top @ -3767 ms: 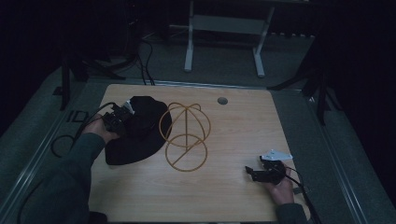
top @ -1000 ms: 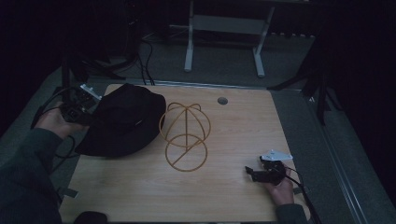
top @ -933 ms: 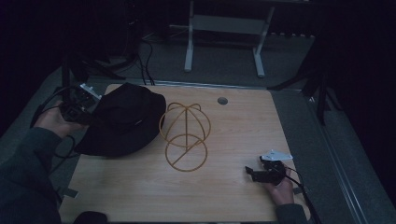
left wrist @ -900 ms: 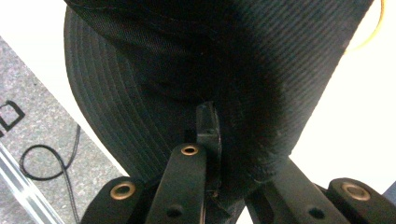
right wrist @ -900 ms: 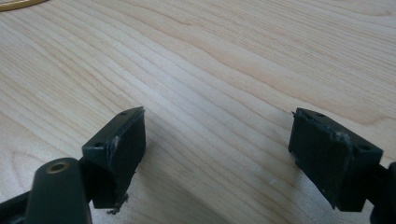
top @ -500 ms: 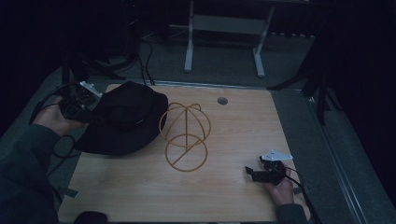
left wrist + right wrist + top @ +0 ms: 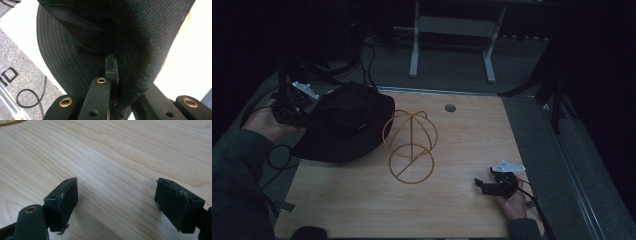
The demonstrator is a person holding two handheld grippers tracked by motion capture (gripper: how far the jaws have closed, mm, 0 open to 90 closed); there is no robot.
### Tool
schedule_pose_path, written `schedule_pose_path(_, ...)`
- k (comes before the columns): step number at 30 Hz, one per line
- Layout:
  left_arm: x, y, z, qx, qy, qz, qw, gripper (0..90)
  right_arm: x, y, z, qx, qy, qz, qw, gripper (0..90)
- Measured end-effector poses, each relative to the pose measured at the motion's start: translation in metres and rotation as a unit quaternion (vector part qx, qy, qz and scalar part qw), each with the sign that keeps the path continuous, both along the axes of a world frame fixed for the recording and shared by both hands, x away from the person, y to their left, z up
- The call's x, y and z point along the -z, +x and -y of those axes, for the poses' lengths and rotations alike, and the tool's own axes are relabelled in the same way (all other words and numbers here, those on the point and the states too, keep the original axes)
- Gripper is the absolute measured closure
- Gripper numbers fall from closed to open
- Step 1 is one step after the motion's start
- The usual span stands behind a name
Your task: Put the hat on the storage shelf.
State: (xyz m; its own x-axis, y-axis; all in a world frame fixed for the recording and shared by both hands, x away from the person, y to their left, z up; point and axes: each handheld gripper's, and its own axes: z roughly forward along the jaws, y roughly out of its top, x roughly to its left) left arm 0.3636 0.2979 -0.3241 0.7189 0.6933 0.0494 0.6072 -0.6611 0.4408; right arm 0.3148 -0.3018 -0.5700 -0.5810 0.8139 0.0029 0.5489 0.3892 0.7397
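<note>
Black fabric bucket hat [image 7: 343, 122] is at the left edge of the light wooden desk [image 7: 462, 150], partly overhanging it, just beside the gold wire hat stand [image 7: 410, 145] (a dome frame on a ring base) in the middle of the desk. I can't tell whether the brim touches the wire.

Your left hand-held gripper [image 7: 292, 102] is clamped on the hat's brim. In the left gripper view the jaws are pinched together with the stitched brim [image 7: 65, 67] between them and the crown bulging above.

Your right hand-held gripper [image 7: 494, 184] is on the desk near the right front, well apart from hat and stand, jaws spread wide with nothing but bare wood between the pads [image 7: 66, 195].

Handling, as I judge it:
- Hat is soft and light and will sag and fold from a single pinch point. Expect the far side of the brim to droop.
- Cloth isn't slippery and isn't fragile, so a firm pinch is fine.
- Best hold is the stitched brim (stiffest part). The crown just collapses.
- If it's going over the dome, a second pinch on the opposite brim with the right would keep the opening spread.
- Stand looks light and thin. Dragging cloth across it could tip or shift it.
</note>
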Motion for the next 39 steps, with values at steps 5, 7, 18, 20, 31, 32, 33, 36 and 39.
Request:
schedule_pose_path(5,-0.006,-0.001,0.0,0.003,-0.006,0.002,1.0,88.3,0.0,0.0,0.0,-0.001,0.0,0.0,1.0,18.9)
schedule_pose_path(7,-0.008,-0.001,-0.001,0.004,-0.01,0.002,0.9999,88.3,0.0,0.0,0.0,-0.001,0.0,0.0,1.0,18.9)
schedule_pose_path(18,-0.015,-0.001,-0.006,0.006,-0.035,0.013,0.9993,88.2,0.0,0.0,0.0,-0.001,0.0,0.0,1.0,18.9)
schedule_pose_path(20,-0.016,-0.001,-0.006,0.002,-0.04,0.017,0.999,88.2,0.0,0.0,0.0,-0.001,0.0,0.0,1.0,19.0)
schedule_pose_path(31,-0.023,0.004,-0.009,-0.007,-0.076,0.035,0.9965,88.2,0.0,0.0,0.0,-0.001,0.0,0.0,1.0,19.1)
schedule_pose_path(32,-0.023,0.004,-0.009,-0.009,-0.079,0.037,0.9962,88.2,0.0,0.0,0.0,-0.001,0.0,0.0,1.0,19.1)
schedule_pose_path(33,-0.023,0.005,-0.01,-0.01,-0.081,0.038,0.996,88.2,0.0,0.0,0.0,-0.001,0.0,0.001,1.0,19.1)
schedule_pose_path(36,-0.024,0.007,-0.01,-0.012,-0.087,0.04,0.9954,88.2,0.0,0.0,0.0,-0.001,0.0,0.001,1.0,19.2)
schedule_pose_path(39,-0.024,0.008,-0.01,-0.01,-0.091,0.039,0.995,88.2,0.0,0.0,0.0,-0.001,0.0,0.001,1.0,19.2)
